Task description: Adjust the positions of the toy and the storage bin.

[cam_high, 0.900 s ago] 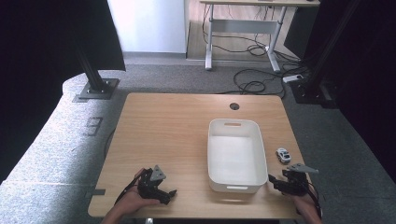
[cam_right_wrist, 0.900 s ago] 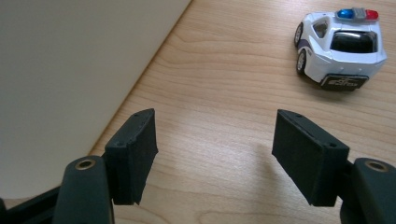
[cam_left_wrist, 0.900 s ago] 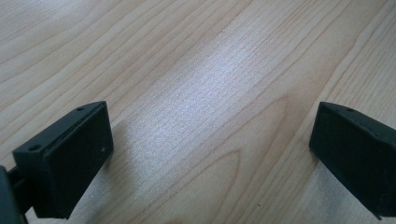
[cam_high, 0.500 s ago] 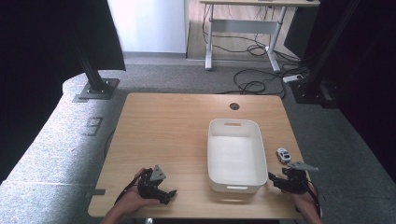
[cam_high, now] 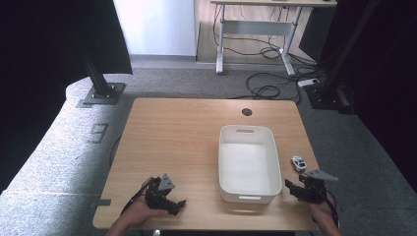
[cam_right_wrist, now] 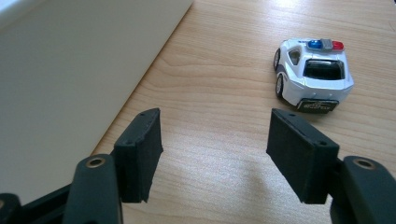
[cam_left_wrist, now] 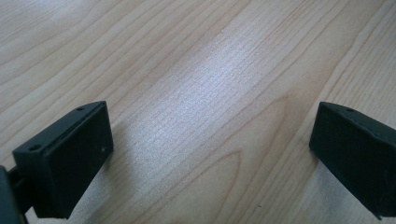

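Note:
A small white toy police car (cam_high: 298, 162) (cam_right_wrist: 312, 76) with a red and blue light bar stands on the wooden table (cam_high: 182, 142), just right of a white plastic bin (cam_high: 247, 161). My right gripper (cam_high: 295, 189) (cam_right_wrist: 215, 147) hovers low over the table near the front right corner. Its jaws are open with nothing between them, and the car sits a short way ahead and to the right of them. My left gripper (cam_high: 172, 202) (cam_left_wrist: 210, 154) rests near the front left of the table, open wide over bare wood.
The bin's side wall (cam_right_wrist: 70, 70) rises close on the left of the right gripper. A round cable hole (cam_high: 247, 112) sits at the table's far edge. Black stands, a desk and floor cables lie beyond the table.
The right gripper has shifted slightly forward toward the toy car. The left gripper has stayed where it was.

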`<act>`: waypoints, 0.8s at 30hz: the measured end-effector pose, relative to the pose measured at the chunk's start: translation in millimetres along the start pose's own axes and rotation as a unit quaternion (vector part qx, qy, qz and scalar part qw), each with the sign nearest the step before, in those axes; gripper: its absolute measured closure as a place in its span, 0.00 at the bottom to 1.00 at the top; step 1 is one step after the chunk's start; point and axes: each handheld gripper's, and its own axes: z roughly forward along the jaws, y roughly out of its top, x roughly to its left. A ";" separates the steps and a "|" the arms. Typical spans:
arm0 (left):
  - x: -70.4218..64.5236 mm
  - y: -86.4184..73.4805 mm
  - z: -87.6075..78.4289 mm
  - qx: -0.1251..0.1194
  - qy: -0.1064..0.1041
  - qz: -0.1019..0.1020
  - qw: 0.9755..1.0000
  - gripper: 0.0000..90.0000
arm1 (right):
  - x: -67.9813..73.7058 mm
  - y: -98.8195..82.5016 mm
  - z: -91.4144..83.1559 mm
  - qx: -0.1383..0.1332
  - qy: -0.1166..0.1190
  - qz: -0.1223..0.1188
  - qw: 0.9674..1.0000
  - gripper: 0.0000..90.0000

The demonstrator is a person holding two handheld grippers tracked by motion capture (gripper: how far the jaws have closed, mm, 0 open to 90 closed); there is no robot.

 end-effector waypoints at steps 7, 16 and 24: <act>0.1 0.1 0.0 0.000 -0.001 0.001 1.000 0.00 | -0.1 2.3 -1.7 -0.002 -0.004 0.011 1.000 0.37; 0.2 0.2 0.1 0.001 -0.001 0.001 1.000 0.00 | 0.2 8.7 -8.3 -0.011 -0.004 0.021 1.000 0.32; 0.4 0.2 0.1 0.000 -0.001 0.002 1.000 0.00 | 2.1 14.8 -14.4 -0.022 0.018 0.024 0.999 0.35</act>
